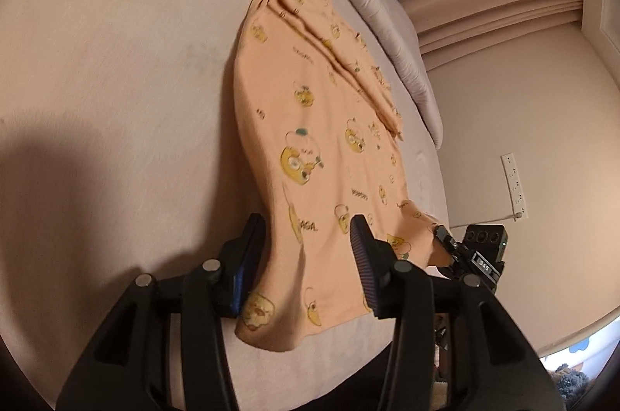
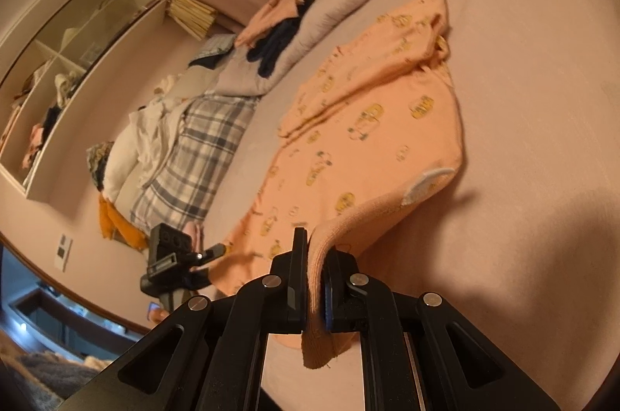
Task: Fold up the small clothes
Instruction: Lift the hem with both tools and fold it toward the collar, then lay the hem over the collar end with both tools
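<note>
Left fingers (image 1: 308, 265) apart astride peach shirt (image 1: 310, 124) hem; right fingers (image 2: 314, 279) clamped on shirt corner; bed (image 1: 116, 62) beneath.

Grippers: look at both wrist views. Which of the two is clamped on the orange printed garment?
The right gripper: its jaws pinch a fold of the orange garment. The left gripper has jaws apart, the cloth lying loose between them.

Both tongs (image 1: 310, 256) (image 2: 316, 279) are matte black with silver round pivot screws, ribbed pads (image 1: 362, 256) and blue trim.
</note>
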Available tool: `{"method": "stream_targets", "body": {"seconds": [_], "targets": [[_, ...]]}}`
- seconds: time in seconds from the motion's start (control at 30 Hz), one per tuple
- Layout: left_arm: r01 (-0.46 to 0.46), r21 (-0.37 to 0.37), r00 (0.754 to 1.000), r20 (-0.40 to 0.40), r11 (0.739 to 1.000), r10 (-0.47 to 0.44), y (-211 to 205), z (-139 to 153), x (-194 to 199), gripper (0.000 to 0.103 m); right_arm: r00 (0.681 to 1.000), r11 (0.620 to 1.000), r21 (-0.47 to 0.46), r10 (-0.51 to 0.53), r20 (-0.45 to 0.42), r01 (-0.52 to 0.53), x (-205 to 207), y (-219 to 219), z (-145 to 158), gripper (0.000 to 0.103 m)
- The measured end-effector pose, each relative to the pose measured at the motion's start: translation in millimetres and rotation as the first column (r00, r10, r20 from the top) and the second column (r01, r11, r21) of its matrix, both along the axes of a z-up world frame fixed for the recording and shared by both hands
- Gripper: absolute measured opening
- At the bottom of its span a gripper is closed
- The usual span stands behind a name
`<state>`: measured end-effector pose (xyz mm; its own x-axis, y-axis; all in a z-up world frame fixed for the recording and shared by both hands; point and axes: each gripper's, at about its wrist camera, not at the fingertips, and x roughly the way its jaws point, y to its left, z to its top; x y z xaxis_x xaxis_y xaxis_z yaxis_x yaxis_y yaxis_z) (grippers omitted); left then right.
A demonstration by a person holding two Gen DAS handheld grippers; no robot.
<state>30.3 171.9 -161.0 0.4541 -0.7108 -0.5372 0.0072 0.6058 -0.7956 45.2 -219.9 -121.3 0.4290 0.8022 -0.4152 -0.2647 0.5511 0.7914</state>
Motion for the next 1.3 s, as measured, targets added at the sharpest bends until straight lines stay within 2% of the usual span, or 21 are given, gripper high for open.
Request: {"method": "stream_targets", "body": {"seconds": [0.13,0.17,0.2,0.23,0.27,0.33,0.47,0.5,0.57,0.7,0.9,1.07,1.3], "targets": [[0.023,0.011,0.999,-0.031,1.0,-0.023,-5.5,-7.0,1.1,0.041,0.996,1.0,-0.001,-0.02,-0.09,0.02,1.3,-8.3,-16.6,0.01],[0.026,0.027,0.999,-0.029,0.999,-0.025,-6.6,-6.5,0.8,0.033,0.994,1.0,-0.004,-0.025,-0.108,0.024,1.6,-10.0,-20.0,0.01],[0.03,0.035,0.999,-0.031,0.999,-0.029,-7.7,-6.3,1.1,0.027,0.992,1.0,-0.009,-0.028,-0.125,0.027,1.5,-11.8,-22.9,0.014],[0.035,0.039,0.999,-0.036,0.999,-0.033,-8.5,-7.2,1.7,0.017,0.988,0.999,-0.016,-0.032,-0.149,0.03,1.4,-13.5,-27.0,0.019],[0.041,0.042,0.998,-0.04,0.998,-0.039,-9.4,-8.0,1.6,0.013,0.985,0.999,-0.024,-0.031,-0.167,0.028,1.7,-14.0,-29.9,0.028],[0.053,0.052,0.998,-0.025,0.997,-0.051,-12.6,-6.3,-0.2,0.007,0.982,0.999,-0.041,-0.023,-0.186,0.015,1.7,-11.6,-32.6,0.029],[0.044,-0.007,0.999,0.03,0.999,-0.044,-12.6,1.1,-1.1,0.006,0.988,0.99,-0.14,0.012,-0.156,-0.034,0.6,2.5,-25.1,0.028],[0.045,-0.027,0.998,0.051,0.999,-0.044,-11.9,4.4,-1.6,0.006,0.989,0.989,-0.139,0.025,-0.148,-0.046,0.4,5.6,-22.8,0.019],[0.051,-0.064,0.995,0.092,0.997,-0.045,-12.5,11.5,-1.6,0.006,0.99,0.991,-0.121,0.045,-0.135,-0.061,-0.2,9.7,-19.6,0.008],[0.053,-0.089,0.987,0.154,0.995,-0.039,-13.3,25.6,0.2,0.006,0.995,0.997,-0.047,0.059,-0.077,-0.063,1.2,12.3,-7.2,0.008],[0.021,-0.019,0.98,0.2,1.0,-0.017,-19.1,46.5,4.2,0.006,0.999,0.998,0.031,0.048,0.015,-0.048,3.4,6.5,12.0,0.008],[-0.009,0.061,0.967,0.255,0.998,-0.007,-26.1,64.7,8.1,0.006,0.999,0.997,0.073,0.021,0.041,-0.024,3.4,0.3,16.0,0.008],[-0.005,0.093,0.952,0.305,0.996,-0.024,-30.5,81.5,20.9,0.006,0.997,0.997,0.076,-0.003,0.074,-0.002,9.9,2.8,26.0,0.008]]}}
